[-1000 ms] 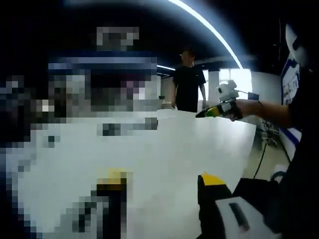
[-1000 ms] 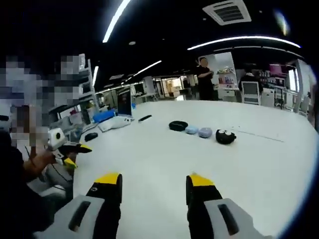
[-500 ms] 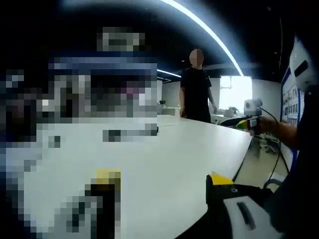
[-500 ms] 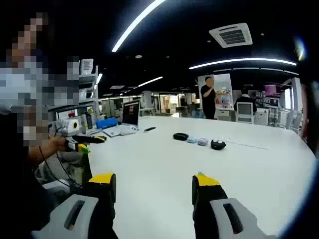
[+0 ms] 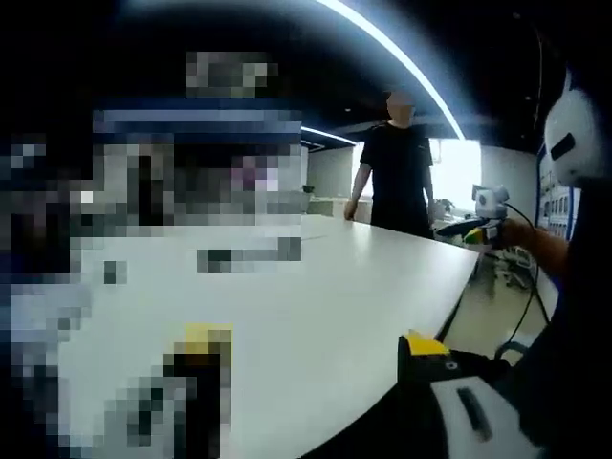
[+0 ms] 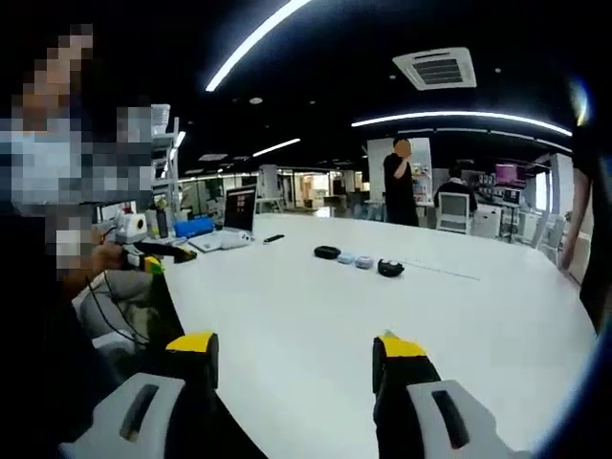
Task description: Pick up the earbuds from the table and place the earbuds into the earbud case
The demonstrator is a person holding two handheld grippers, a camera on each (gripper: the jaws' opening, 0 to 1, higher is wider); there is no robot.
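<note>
Standing person (image 5: 402,172) moved right behind white table (image 6: 316,325).

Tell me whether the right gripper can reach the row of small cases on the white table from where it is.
Probably not yet. The right gripper hangs open at the white table's near edge; the small cases lie far across bare tabletop, nothing between.

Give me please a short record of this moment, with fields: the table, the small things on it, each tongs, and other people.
table: large white table, mostly bare near the tongs
small things: a row of four far across the table: a flat black case, two pale cases, a black round item; earbuds too small to tell
laptop: open at the far left edge
right tongs: open, holding nothing, above the near table edge
left tongs: open, holding nothing
other people: a person in black standing beyond the table
</note>
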